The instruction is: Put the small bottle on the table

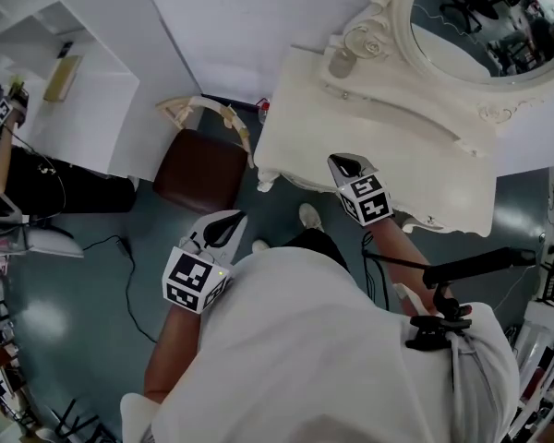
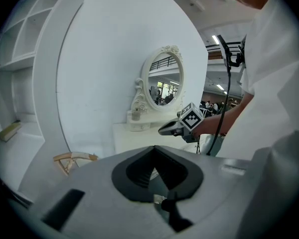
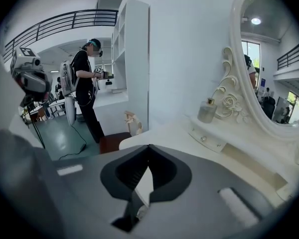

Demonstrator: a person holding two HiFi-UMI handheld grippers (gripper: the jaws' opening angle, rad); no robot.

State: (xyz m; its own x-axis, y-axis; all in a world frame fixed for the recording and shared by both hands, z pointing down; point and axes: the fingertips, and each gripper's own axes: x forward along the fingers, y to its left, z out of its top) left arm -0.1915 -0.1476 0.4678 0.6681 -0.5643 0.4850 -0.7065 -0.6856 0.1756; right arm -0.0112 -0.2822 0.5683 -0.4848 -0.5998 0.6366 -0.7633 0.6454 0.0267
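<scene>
Our left gripper (image 2: 154,149) and right gripper (image 3: 148,151) are pressed together. The small clear glass bottle (image 3: 208,111) by the oval mirror (image 3: 274,59) seems fragile; we'd pinch its body.

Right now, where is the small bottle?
In the right gripper view the small bottle stands on the ledge of the dressing table, left of the mirror frame.

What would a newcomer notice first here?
The ornate white dressing table with its oval mirror fills the head view's upper right, a small bottle on its shelf by the mirror. A brown-seated chair stands left of it. The right gripper, jaws together and empty, hangs over the table's front edge.
</scene>
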